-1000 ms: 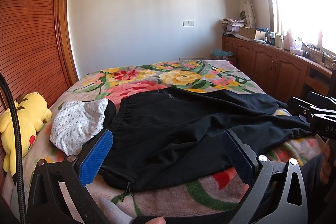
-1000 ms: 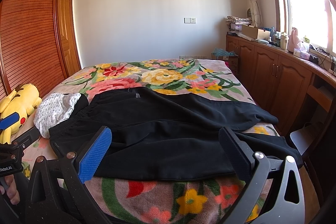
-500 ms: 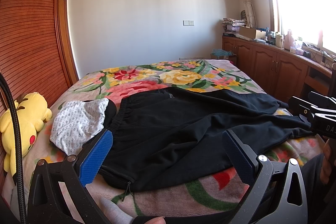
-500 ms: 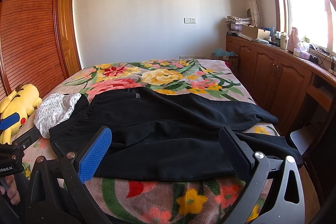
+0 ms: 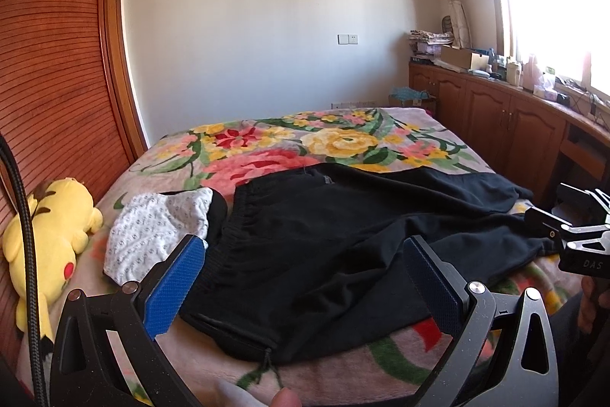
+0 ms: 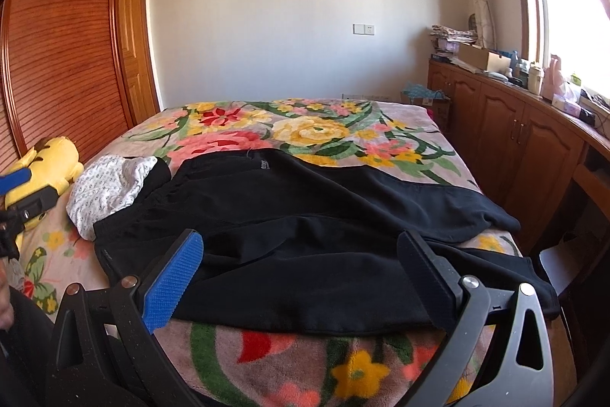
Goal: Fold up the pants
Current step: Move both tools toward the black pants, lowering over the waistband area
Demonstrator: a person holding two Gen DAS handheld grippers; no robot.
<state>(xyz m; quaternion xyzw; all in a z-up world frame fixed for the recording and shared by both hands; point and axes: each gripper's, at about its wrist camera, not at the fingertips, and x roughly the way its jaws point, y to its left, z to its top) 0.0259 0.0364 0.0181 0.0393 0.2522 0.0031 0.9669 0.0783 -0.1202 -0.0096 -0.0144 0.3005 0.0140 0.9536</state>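
A: Pants (image 5: 343, 246) — where?
B: Spread across the near bed (image 5: 343, 372), waistband left. Both grippers, left (image 5: 303, 287) and right (image 6: 301, 283), hang spread above the near edge, holding nothing.
A: Farther left?
B: A white cloth (image 5: 152, 235), then a yellow plush (image 5: 49, 235).

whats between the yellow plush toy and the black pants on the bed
A white patterned garment lies between the yellow plush toy and the black pants, its edge against the waistband. Both wrist views show it.

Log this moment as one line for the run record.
stage: pre-grasp | black pants: spread unfolded on floral bed | left hand-held gripper: open, empty | right hand-held gripper: open, empty | folds: none
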